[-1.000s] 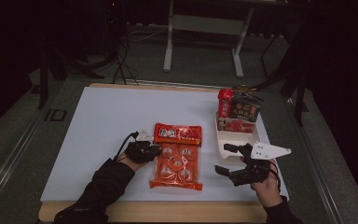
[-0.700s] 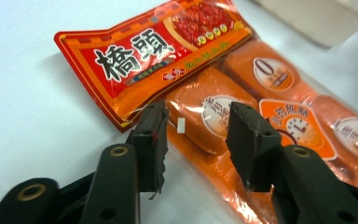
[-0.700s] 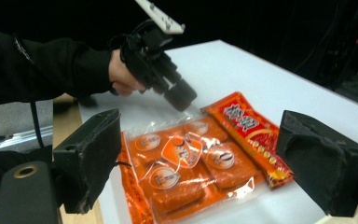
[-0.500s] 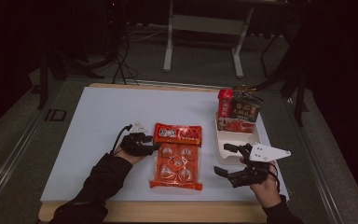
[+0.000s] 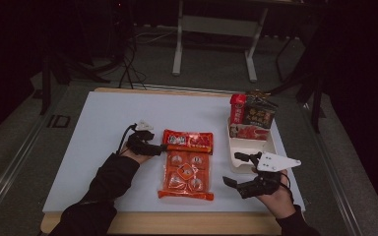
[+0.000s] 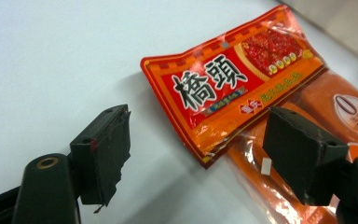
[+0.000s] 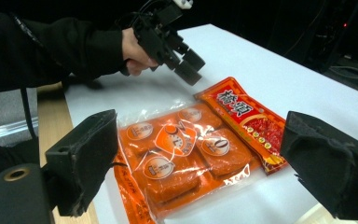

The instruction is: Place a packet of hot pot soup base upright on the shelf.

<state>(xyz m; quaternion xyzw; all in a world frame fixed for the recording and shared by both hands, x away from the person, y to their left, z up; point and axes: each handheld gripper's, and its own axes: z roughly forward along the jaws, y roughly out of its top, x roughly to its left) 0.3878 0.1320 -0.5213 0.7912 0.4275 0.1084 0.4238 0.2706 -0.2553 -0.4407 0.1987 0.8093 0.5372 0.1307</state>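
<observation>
1. One orange pack lies mid-surface, bare white room from 9 to 12 o'clock.
2. Left claw, jaws just widening, empty, at the pack's 10 o'clock corner.
3. Right claw gapes empty at 3 o'clock, by one tray near the edge.

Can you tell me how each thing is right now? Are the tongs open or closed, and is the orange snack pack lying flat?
Left tongs: open, jaws have just been opening, nothing pinched, at the pack's red end.
Right tongs: open, holding nothing.
Orange snack pack: sealed, lying flat on the table.
White tray: on the table, near part bare.
Red and dark food boxes: standing upright at the tray's far end.
</observation>
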